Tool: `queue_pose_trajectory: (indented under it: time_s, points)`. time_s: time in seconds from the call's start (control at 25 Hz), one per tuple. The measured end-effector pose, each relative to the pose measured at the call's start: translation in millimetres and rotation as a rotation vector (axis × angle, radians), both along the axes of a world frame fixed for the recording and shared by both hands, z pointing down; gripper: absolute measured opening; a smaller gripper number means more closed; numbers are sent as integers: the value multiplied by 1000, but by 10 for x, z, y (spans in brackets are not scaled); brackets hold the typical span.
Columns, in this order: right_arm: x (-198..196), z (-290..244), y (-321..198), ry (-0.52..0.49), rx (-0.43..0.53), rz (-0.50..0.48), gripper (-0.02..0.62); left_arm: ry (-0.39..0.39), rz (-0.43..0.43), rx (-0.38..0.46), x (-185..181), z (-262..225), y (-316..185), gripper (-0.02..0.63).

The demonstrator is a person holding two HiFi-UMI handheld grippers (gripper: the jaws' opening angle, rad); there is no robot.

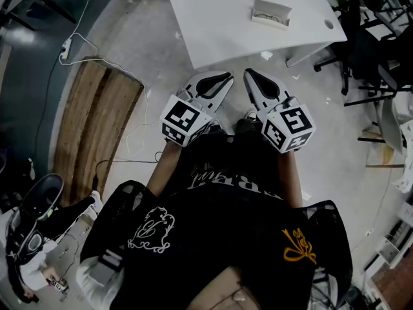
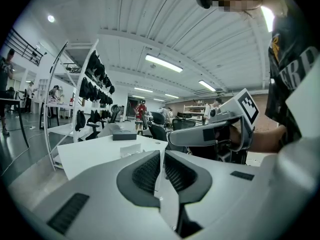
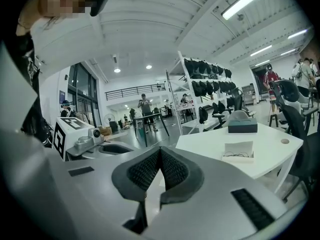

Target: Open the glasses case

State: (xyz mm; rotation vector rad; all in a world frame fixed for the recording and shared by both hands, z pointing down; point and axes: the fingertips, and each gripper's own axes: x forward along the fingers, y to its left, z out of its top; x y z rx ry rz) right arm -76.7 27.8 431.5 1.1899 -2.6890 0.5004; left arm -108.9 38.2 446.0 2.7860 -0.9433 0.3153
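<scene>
The glasses case [image 1: 271, 13] is white and lies on the white table [image 1: 219, 24] with its lid up and a pair of glasses inside. It also shows as the case [image 3: 238, 152] on the table in the right gripper view and as a small white case [image 2: 129, 150] just left of the jaws in the left gripper view. My left gripper [image 1: 224, 78] and right gripper [image 1: 249, 75] are held side by side close to my body, short of the table's near edge. Both are shut with nothing in them: left gripper [image 2: 161, 153], right gripper [image 3: 160, 151].
A dark box [image 3: 242, 126] stands on the table beyond the case. Office chairs [image 1: 368, 37] crowd the right side. A wooden board [image 1: 90, 121] and a cable lie on the floor at left. Racks of dark gear [image 3: 205, 79] stand behind the table.
</scene>
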Motion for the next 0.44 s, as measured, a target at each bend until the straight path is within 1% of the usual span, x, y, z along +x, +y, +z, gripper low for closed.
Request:
queue_pose_trajectory:
  time_s: [0.44]
  points:
    - [32, 0, 97, -1, -3, -1, 14, -10, 15, 6, 62, -5, 121, 43]
